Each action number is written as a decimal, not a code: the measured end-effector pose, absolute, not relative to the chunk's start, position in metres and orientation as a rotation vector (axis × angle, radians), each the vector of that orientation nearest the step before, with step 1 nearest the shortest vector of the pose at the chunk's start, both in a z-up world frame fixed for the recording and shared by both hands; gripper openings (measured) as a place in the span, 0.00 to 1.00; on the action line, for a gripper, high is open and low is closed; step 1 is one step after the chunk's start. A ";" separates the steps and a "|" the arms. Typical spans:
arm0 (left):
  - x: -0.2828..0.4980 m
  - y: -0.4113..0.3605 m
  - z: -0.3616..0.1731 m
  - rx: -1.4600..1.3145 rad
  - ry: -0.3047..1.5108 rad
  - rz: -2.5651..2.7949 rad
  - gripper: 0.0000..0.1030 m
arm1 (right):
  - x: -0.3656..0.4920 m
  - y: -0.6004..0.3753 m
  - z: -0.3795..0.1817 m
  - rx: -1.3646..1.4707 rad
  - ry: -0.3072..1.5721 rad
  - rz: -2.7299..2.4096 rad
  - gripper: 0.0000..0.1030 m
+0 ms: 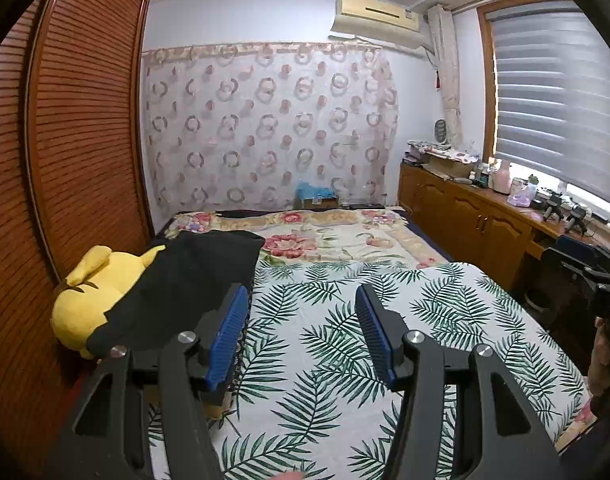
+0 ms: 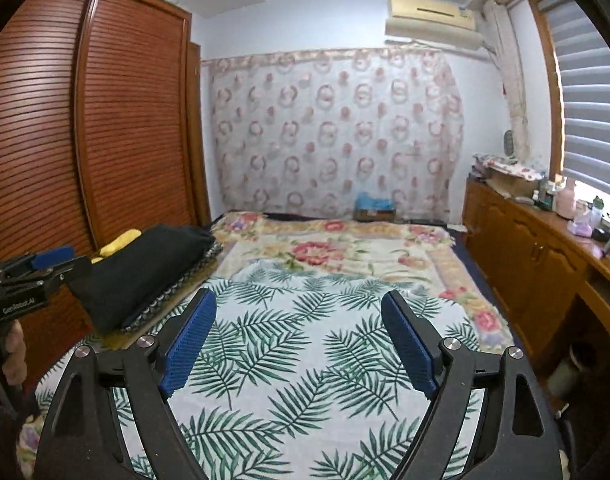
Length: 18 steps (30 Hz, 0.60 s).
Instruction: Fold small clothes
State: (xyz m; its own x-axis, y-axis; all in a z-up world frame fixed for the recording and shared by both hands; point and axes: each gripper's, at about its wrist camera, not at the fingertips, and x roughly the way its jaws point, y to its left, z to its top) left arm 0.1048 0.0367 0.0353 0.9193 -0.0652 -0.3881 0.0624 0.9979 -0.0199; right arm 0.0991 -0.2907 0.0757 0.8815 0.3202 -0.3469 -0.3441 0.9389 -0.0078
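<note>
Both pairs of jaws stand apart and hold nothing: the left gripper and the right gripper hover over a leaf-print sheet on the bed, likely kept bare as folding space. The black garment lies at the bed's left edge, draped over a yellow plush toy, apparently set aside there.
</note>
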 end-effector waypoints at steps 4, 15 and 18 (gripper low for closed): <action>0.099 0.032 0.037 -0.001 0.400 -0.046 0.54 | 0.096 -0.294 0.073 -0.050 0.344 0.341 0.84; 0.096 0.025 0.038 0.004 0.404 -0.054 0.54 | 0.096 -0.299 0.071 -0.035 0.344 0.337 0.84; 0.096 0.024 0.038 0.003 0.404 -0.056 0.54 | 0.096 -0.298 0.070 -0.040 0.345 0.335 0.84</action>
